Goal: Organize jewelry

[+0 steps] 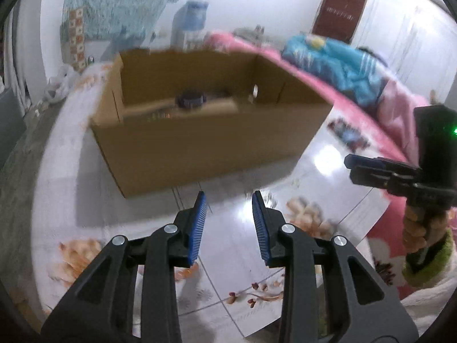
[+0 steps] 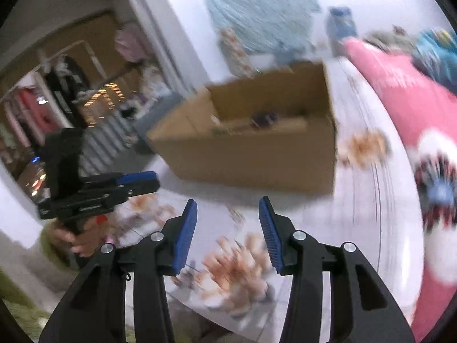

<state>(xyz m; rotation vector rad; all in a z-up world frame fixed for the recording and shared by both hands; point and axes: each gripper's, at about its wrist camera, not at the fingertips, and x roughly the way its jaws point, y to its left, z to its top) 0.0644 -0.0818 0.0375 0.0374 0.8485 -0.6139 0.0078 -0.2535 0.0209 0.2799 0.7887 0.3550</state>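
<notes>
Two tongs: both spread apart, gripping nothing, hovering over the tabletop.
Left tongs: blue ribbed pads, black frame.
Cardboard box: matte, stiff, open-topped.
Jewelry: dark ring-shaped piece lies inside the box; probably light and rigid, so pinch its rim.
Right tongs: same build.
Tabletop: glossy, floral, likely slippery.

A lived-in home, by the look of it, likely a bedroom. A pink blanket lies rumpled with a blue garment on top, a water dispenser stands by the wall, and a clothes rack shows through the doorway beyond the floral table.
</notes>
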